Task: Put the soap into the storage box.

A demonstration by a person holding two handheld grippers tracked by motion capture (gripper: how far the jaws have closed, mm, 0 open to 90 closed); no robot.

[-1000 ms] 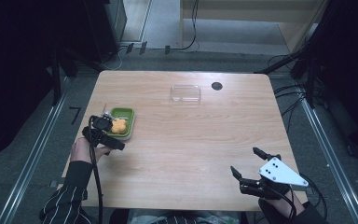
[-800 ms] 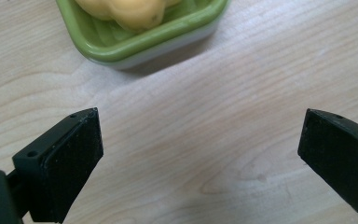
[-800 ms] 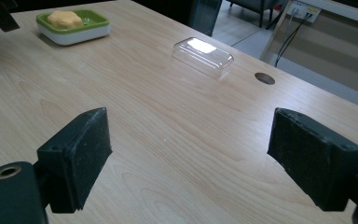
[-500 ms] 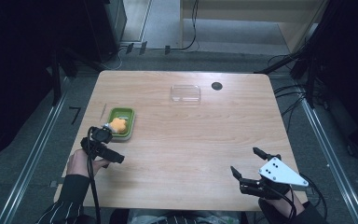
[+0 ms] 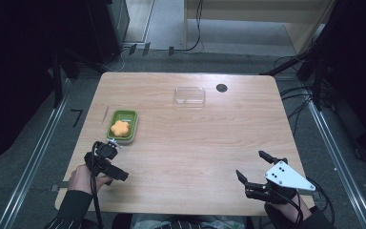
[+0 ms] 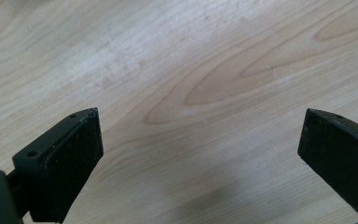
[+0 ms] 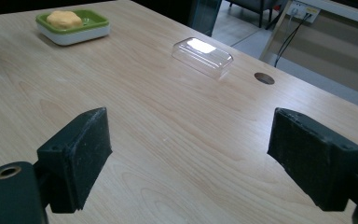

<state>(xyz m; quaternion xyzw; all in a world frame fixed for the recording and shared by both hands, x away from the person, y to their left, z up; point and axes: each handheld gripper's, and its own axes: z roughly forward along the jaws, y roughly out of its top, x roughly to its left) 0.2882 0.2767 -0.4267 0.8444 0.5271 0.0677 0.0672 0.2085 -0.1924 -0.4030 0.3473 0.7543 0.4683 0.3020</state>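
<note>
A small green dish (image 5: 123, 126) sits on the left part of the wooden desk (image 5: 195, 152), its long axis running near to far with a slight lean to the right at the far end. In it lies one orange, flower-shaped piece (image 5: 119, 127), filling most of the hollow; from the right tongs' view the same dish (image 7: 73, 27) shows a white base under its green rim, with the orange lump (image 7: 64, 19) resting inside. Toward the far edge, a little right of the middle, a clear plastic lid or box (image 5: 189, 95) lies with its long side running left to right; I can see nothing in it through the clear walls. Just to its right is a round dark hole (image 5: 221, 88) in the desk top. The left tongs (image 5: 106, 160) are held over the near left corner, just near of the dish and apart from it, and their own view shows both black jaws spread wide over bare wood grain, gripping nothing. The right tongs (image 5: 251, 168) hover at the near right corner, well apart from everything else, jaws likewise wide apart and empty, pointing toward the far left, with a grey three-cornered plate (image 5: 287, 176) on top. A dark-sleeved hand (image 5: 83, 177) holds the left tool.
</note>
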